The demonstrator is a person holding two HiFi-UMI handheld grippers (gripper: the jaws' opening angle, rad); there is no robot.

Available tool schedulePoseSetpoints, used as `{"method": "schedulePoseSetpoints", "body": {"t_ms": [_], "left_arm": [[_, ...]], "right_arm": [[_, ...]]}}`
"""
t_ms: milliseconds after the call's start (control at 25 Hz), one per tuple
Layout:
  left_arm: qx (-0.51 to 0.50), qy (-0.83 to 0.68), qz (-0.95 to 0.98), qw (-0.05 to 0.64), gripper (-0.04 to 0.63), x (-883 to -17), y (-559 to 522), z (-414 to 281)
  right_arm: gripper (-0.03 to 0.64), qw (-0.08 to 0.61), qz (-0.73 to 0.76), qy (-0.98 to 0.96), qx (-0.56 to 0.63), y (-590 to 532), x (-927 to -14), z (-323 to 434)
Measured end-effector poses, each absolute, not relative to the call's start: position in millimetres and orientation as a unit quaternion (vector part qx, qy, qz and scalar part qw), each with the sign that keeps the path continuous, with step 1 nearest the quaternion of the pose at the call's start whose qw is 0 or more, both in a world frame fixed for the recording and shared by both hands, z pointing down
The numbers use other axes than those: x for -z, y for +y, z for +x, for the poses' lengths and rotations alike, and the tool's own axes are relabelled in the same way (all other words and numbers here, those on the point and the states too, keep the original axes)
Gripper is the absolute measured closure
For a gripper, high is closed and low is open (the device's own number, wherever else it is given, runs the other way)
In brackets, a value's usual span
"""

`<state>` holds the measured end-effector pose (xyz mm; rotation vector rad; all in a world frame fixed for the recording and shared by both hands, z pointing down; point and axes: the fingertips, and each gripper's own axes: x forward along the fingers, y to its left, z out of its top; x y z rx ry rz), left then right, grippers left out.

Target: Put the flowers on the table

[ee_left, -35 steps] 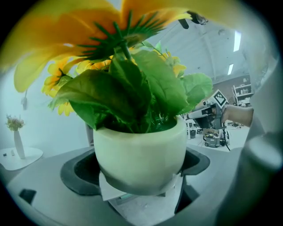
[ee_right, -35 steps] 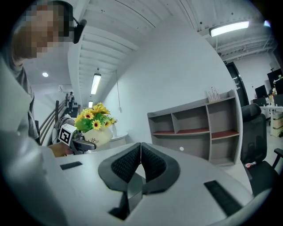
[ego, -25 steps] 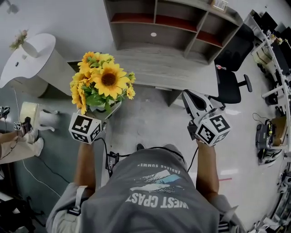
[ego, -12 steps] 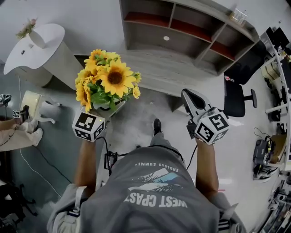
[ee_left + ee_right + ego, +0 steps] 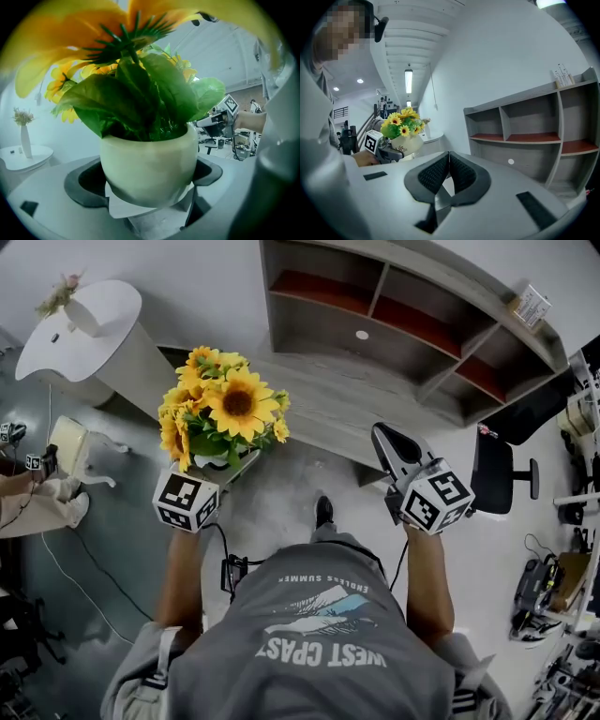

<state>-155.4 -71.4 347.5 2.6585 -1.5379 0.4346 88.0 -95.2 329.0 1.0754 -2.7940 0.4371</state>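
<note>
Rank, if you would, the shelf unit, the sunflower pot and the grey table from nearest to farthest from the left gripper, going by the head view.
1. Sunflower pot: clamped in the left gripper itself.
2. Grey table: just ahead, beyond the flowers.
3. Shelf unit: at the table's far side, ahead and to the right.

Pot [image 5: 228, 467] mostly hidden beneath sunflowers [image 5: 225, 404], nearest bloom [image 5: 61, 37] blurred, cut off at top

Pedestal stand [image 5: 112, 343]: white, round-topped, upper left; bears a slim white vase [image 5: 84, 320] of pale blooms.
Shelf unit [image 5: 375, 296]: grey, red-brown boards (small packet on top, print unreadable).
Office chair [image 5: 497, 474]: black, right of the shelving.
</note>
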Motion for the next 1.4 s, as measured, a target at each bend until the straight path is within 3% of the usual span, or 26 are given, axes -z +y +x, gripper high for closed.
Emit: {"method": "schedulePoseSetpoints", "body": {"t_ms": [320,600,1400], "left_arm": [[-0.132,-0.5,0.856,0.015,0.043,-371.2,-99.0,-157.5],[-0.158,-0.491,0.856,0.043,0.043,-401.6,-157.7,-118.2],[-0.181,-0.479,0.853,0.101,0.043,-503.5,-247.9,-118.3]], "right_arm": [[0.589,0.076,0.351,-0.922,-0.146,-105.5,-351.6,86.5],[0.589,0.093,0.362,-0.908,-0.19,-137.3,-380.4,136.5],[0.589,0.133,0.401,-0.875,-0.237,-146.2,-418.0,159.1]]}}
